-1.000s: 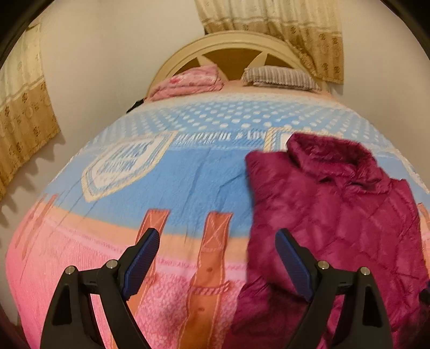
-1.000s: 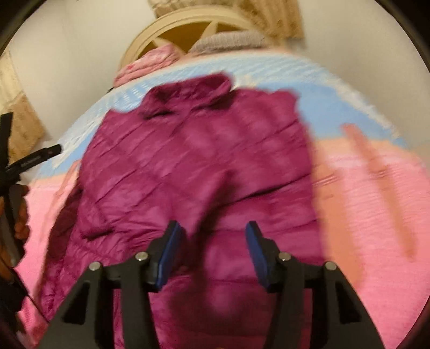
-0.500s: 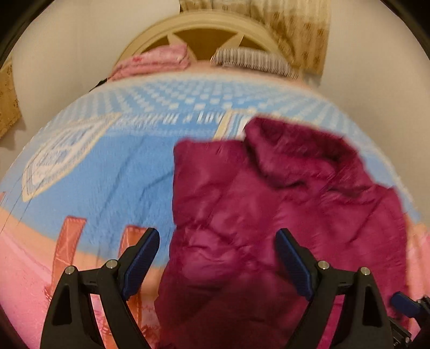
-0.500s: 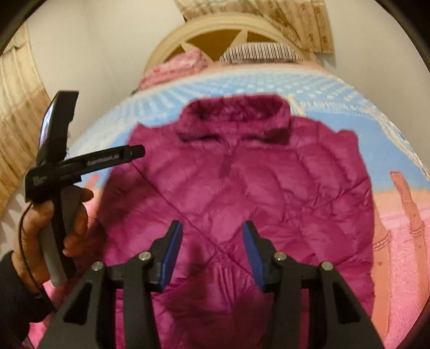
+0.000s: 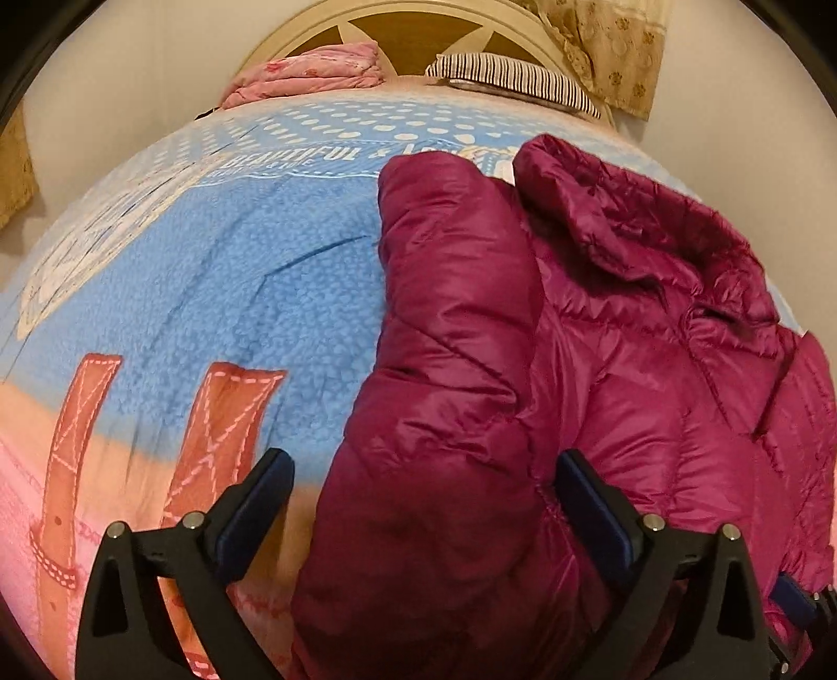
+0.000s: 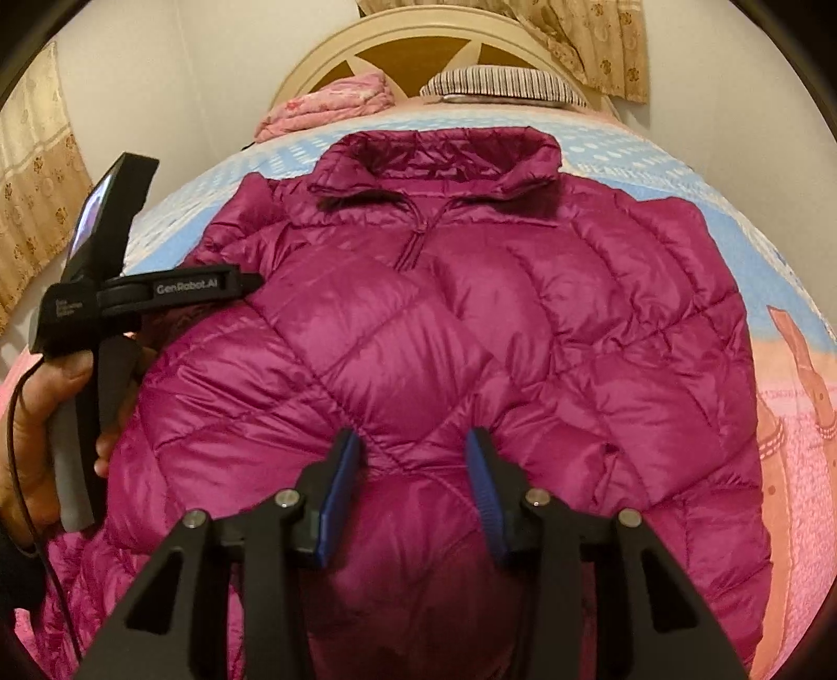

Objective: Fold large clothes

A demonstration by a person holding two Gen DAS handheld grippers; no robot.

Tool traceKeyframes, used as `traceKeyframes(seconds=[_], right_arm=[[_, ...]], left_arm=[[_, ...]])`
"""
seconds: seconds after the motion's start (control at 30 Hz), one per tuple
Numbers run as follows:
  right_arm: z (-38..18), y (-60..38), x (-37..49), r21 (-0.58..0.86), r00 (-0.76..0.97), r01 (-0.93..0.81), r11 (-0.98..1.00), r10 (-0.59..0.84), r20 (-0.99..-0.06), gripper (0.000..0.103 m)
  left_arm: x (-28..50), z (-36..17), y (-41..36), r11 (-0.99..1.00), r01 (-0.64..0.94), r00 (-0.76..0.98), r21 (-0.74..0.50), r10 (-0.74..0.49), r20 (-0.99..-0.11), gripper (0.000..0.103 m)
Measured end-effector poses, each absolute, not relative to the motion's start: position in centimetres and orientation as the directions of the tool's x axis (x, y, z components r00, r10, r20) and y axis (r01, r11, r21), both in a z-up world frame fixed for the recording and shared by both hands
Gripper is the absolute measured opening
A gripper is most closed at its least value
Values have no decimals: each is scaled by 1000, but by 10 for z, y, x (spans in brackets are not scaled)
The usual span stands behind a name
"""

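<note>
On the bed's blue-pink patterned blanket (image 5: 219, 293), magenta quilted puffer jacket (image 6: 471, 324); left gripper (image 5: 423, 491) jaws opening wide astride its 9 o'clock sleeve, right gripper (image 6: 413, 471) jaws closing, jacket's puffed fabric between them.

left gripper (image 5: 423, 502) opening over jacket (image 5: 523, 366); right gripper (image 6: 413, 471) closing.

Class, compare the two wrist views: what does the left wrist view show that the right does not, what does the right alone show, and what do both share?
Left wrist view only: the left gripper, jaws opening, around the jacket's folded sleeve without pressing it, and the blanket lettering.

Right wrist view only: the right gripper, jaws closing on a fold of jacket, the zip, and the hand on the other tool.

Both: the jacket, pink bedding, striped pillow, headboard.
</note>
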State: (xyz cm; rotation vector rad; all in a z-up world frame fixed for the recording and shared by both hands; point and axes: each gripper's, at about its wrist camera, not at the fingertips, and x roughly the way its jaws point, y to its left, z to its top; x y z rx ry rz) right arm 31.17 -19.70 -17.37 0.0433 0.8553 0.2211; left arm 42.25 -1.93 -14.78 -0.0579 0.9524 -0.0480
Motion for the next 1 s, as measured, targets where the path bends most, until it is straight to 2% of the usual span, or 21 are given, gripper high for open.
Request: traceKeyframes(seconds=[0.33, 0.73, 0.87, 1.0], right_arm=[[-175, -189, 310, 71, 639, -168, 983, 163, -751, 45], [-176, -186, 310, 42, 648, -164, 986, 139, -749, 46], [-176, -186, 310, 49, 649, -163, 985, 145, -747, 46], [-176, -186, 310, 46, 652, -162, 986, 142, -744, 46]], left_arm=[[427, -151, -27, 1000, 12, 572, -20, -23, -820, 102], [426, -150, -18, 998, 13, 572, -58, -55, -819, 102], [412, -119, -14, 999, 26, 611, -42, -49, -790, 102], [407, -66, -10, 994, 37, 690, -98, -97, -718, 102]])
